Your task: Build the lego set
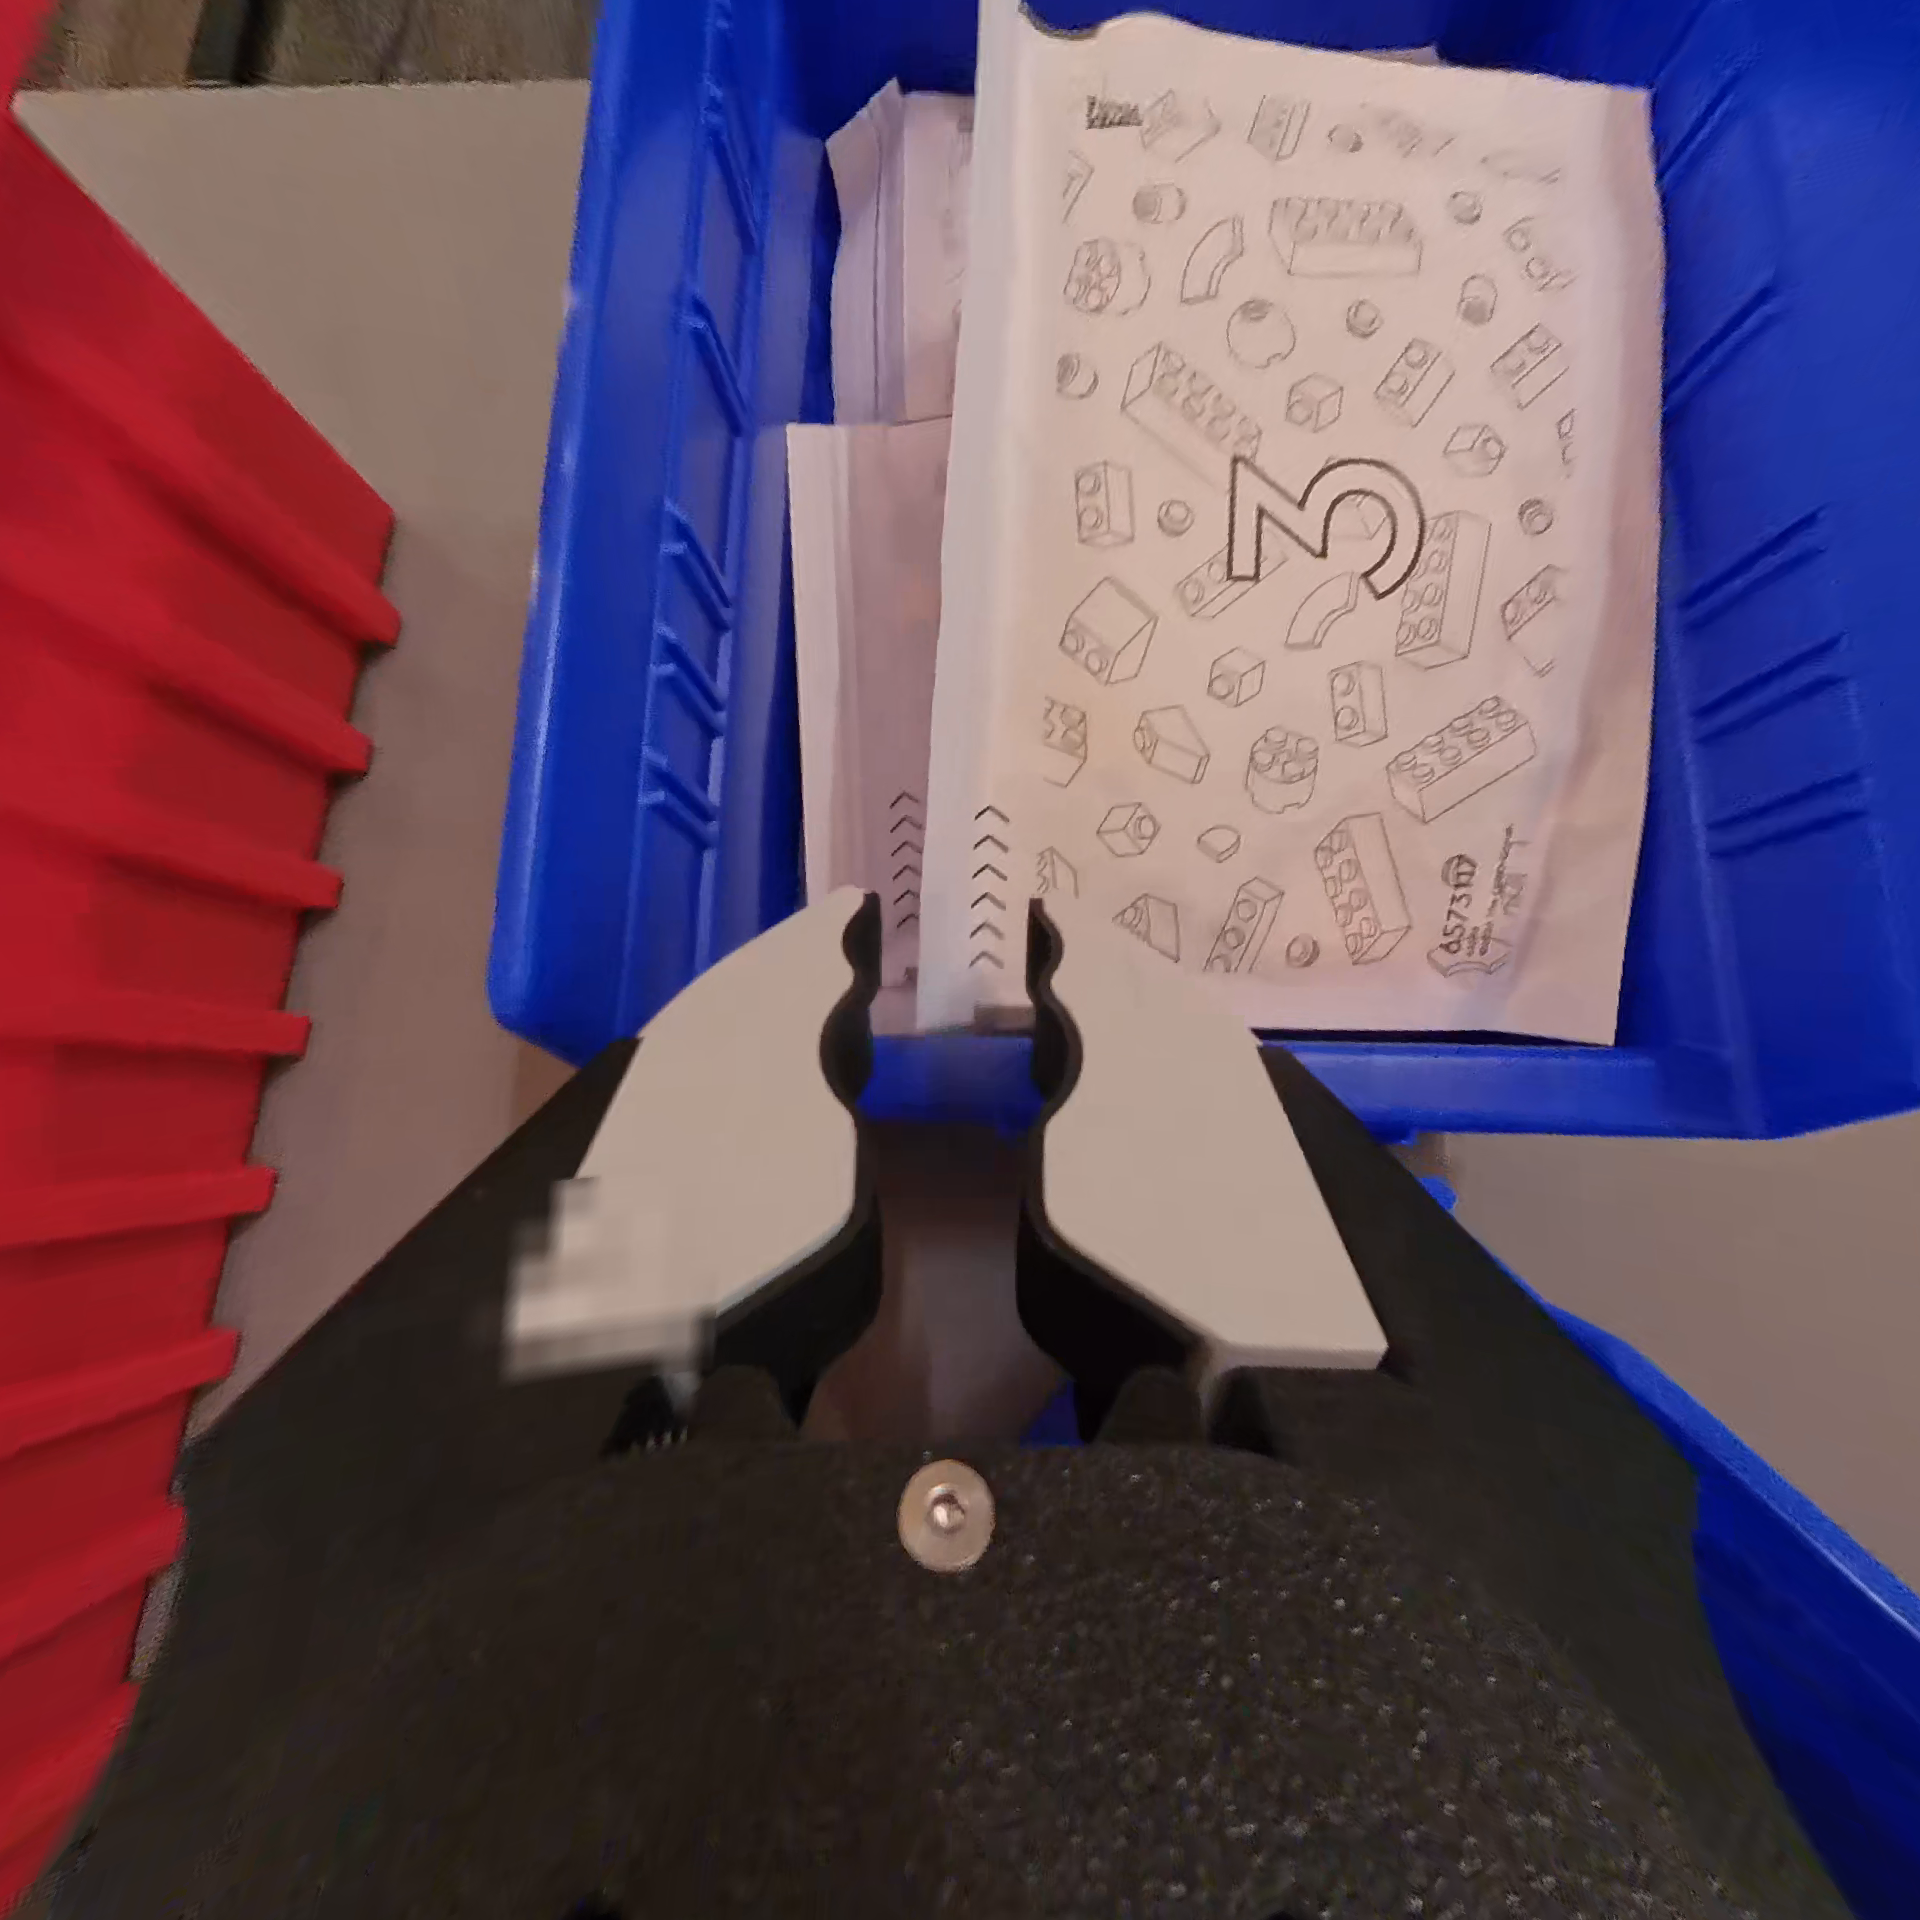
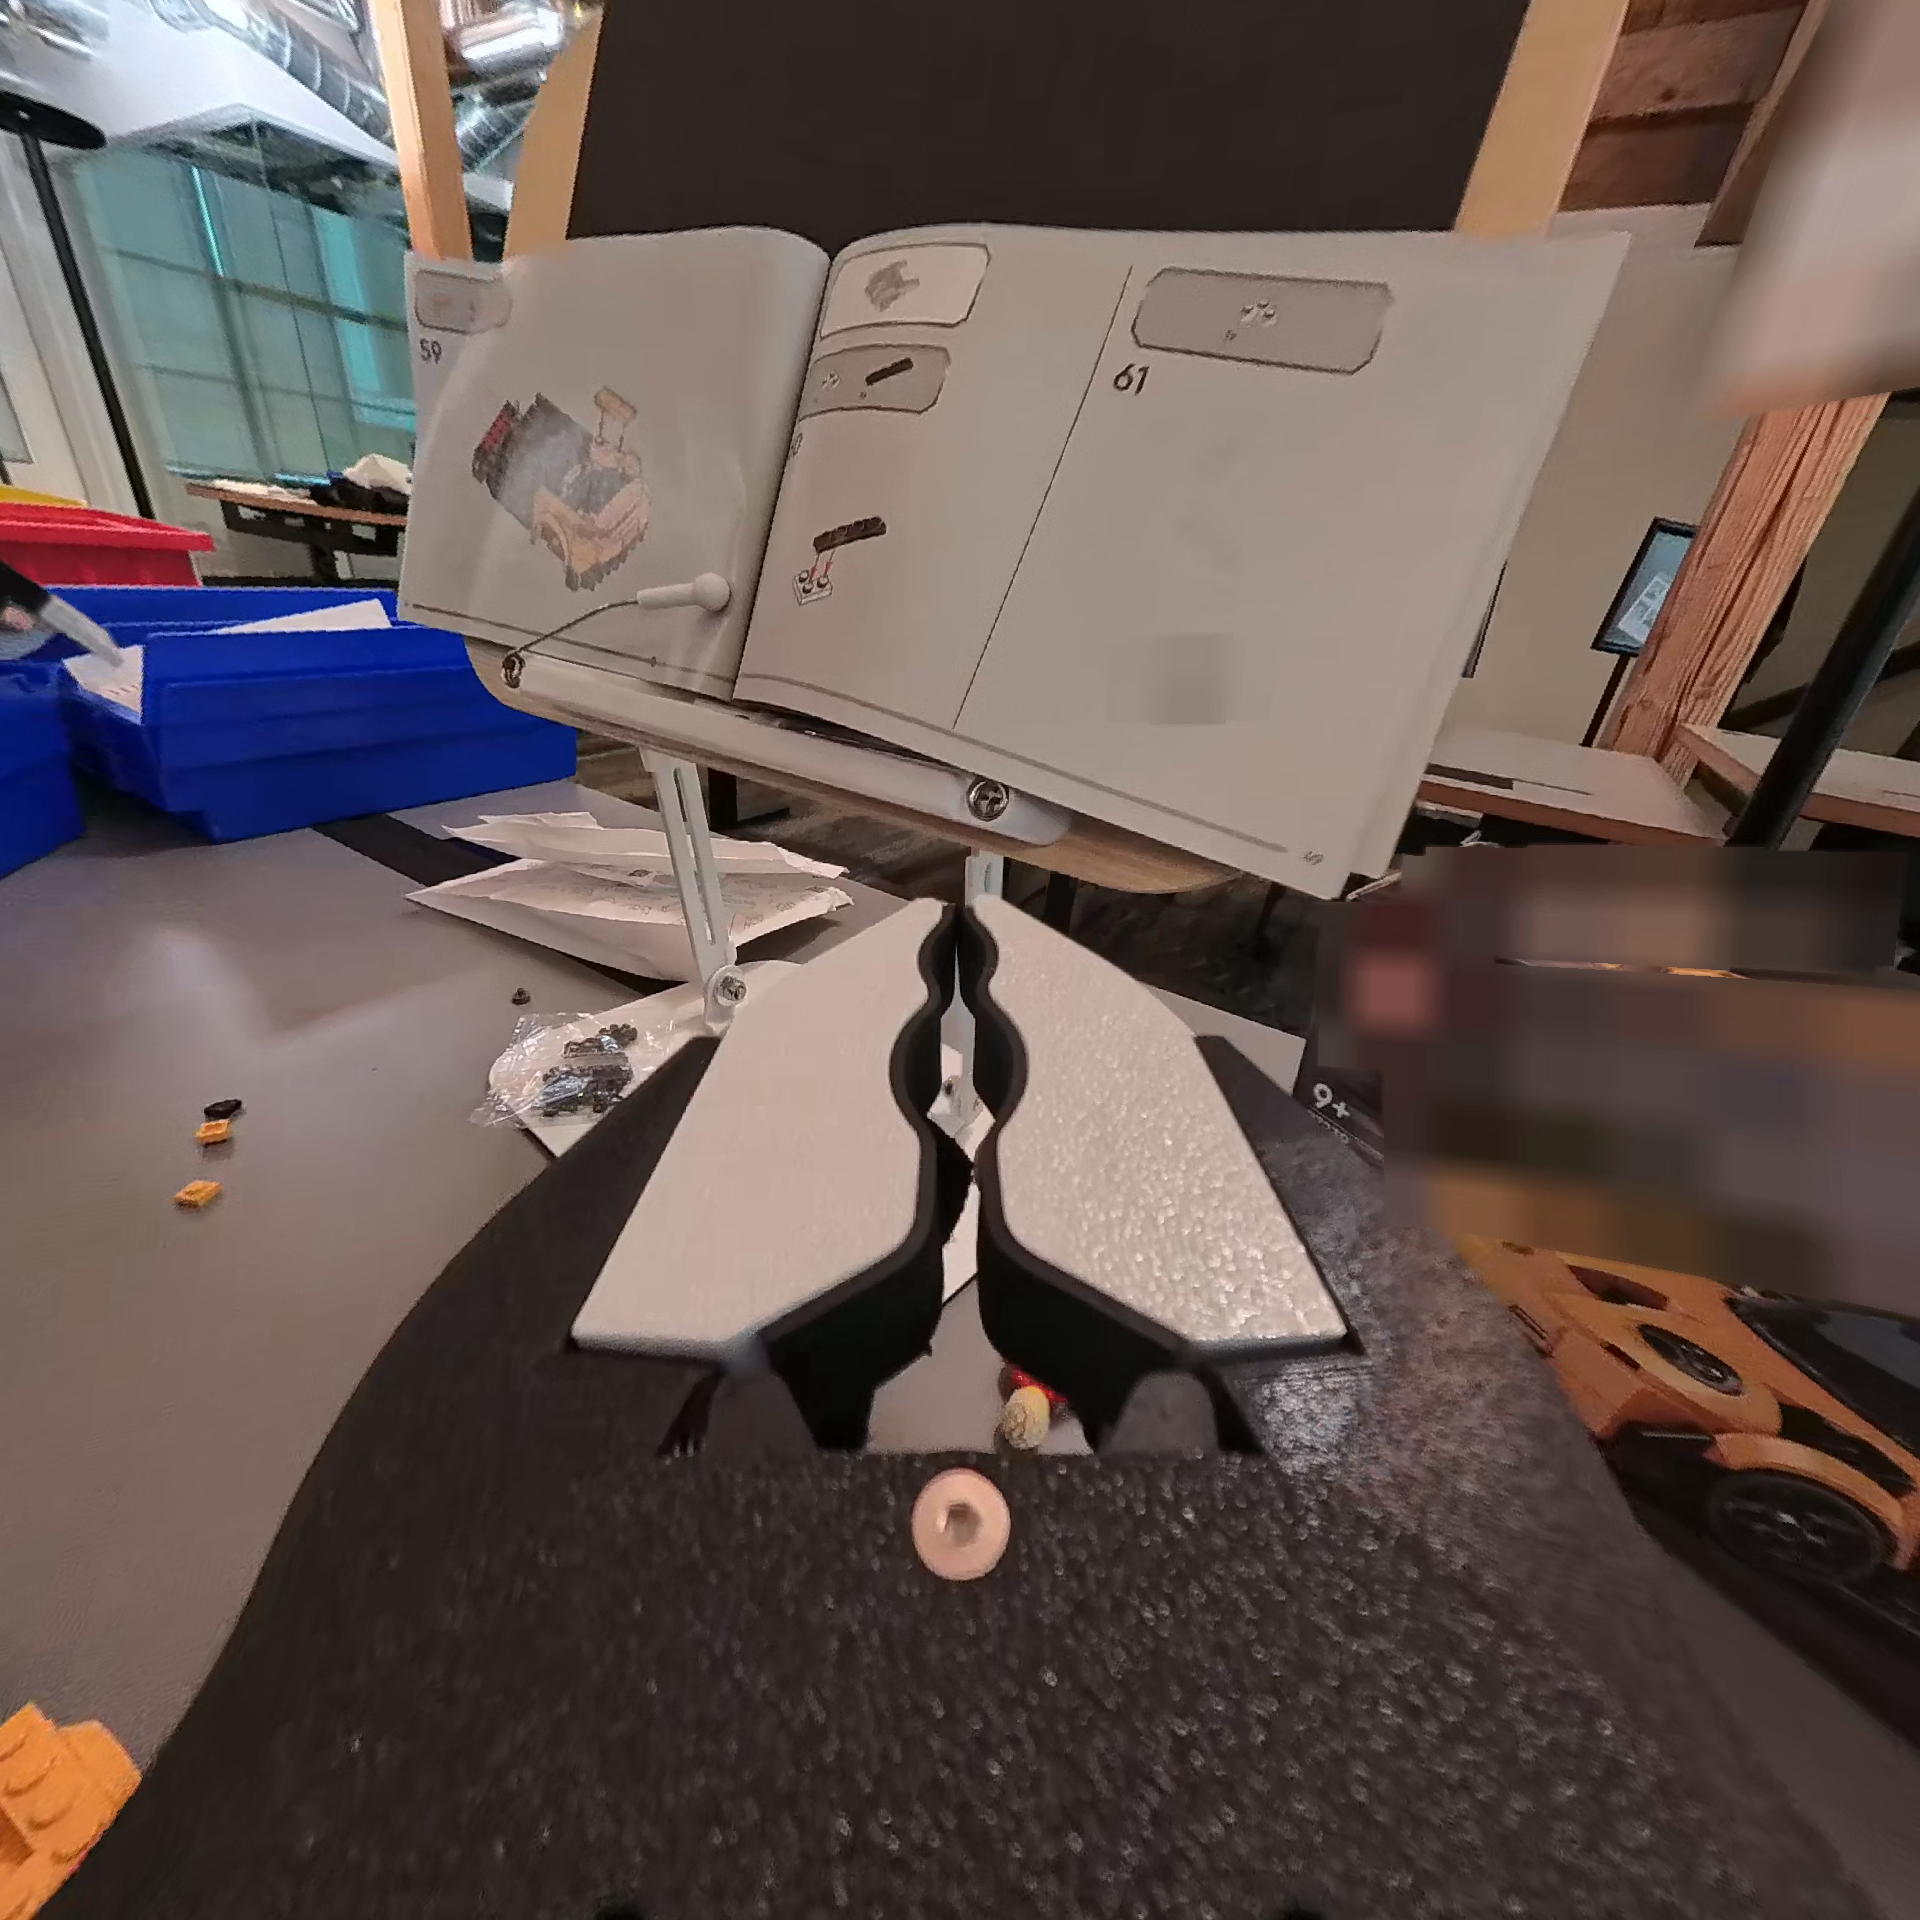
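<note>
Here the left gripper (image 1: 951, 961) held its jaws spread around the edge of a thin white paper bag (image 1: 1288, 582) inside the blue plastic bin (image 1: 665, 520). The bag looked light and floppy. The right gripper (image 2: 957, 920) had its jaws pressed together.

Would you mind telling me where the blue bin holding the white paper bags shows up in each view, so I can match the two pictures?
Left wrist view: the blue bin fills the upper centre and right, the left gripper open over the near edge of a white paper bag.
Right wrist view: blue bin far left, mid-height, behind the table.
Shared landmark: the red bin beside it.
</note>
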`<state>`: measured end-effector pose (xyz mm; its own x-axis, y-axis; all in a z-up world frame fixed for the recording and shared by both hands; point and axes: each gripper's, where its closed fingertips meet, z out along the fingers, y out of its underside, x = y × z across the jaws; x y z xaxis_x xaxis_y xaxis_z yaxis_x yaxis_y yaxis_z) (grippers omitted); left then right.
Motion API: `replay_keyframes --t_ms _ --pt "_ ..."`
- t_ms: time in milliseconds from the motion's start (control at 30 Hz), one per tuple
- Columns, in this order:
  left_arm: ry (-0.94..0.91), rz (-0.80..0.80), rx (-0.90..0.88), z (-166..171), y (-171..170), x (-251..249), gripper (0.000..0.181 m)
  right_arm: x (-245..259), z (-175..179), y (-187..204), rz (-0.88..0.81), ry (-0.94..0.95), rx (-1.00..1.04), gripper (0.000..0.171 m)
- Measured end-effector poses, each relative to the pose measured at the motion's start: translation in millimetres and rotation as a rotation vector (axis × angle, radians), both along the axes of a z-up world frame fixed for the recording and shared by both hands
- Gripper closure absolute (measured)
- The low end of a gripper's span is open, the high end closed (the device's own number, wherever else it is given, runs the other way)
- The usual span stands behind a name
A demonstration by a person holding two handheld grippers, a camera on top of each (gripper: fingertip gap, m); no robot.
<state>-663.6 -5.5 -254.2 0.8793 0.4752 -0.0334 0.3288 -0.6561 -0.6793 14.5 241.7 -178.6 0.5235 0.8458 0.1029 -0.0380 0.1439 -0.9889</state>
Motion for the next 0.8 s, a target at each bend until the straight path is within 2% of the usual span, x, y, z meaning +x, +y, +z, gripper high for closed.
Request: replay_keyframes --t_ms 133,200,300,367,467,633,800 --pt "-0.094 -0.046 -0.177 -23 -2 8 0.162 -4 -6 -1 0.016 -0.017 -0.01 0.171" --pt "-0.039 -0.061 -0.266 -27 -3 8 0.18 -5 -7 -2 0.018 -0.022 -0.008 0.171" --pt "0.008 -0.036 -0.271 -18 -1 7 0.18 -3 -3 -2 0.013 -0.014 -0.001 0.171" --pt "0.04 -0.021 -0.171 9 3 8 0.181 -1 -1 -2 0.01 -0.005 -0.002 0.171" --pt "0.12 -0.037 -0.032 65 8 16 0.181 1 2 -1 0.008 0.011 -0.009 0.171" --pt "0.255 -0.118 0.118 160 14 58 0.181 3 9 -3 0.01 0.03 -0.003 0.171" --pt "0.32 -0.228 0.132 223 12 120 0.181 6 22 -9 0.022 0.058 0.01 0.171"
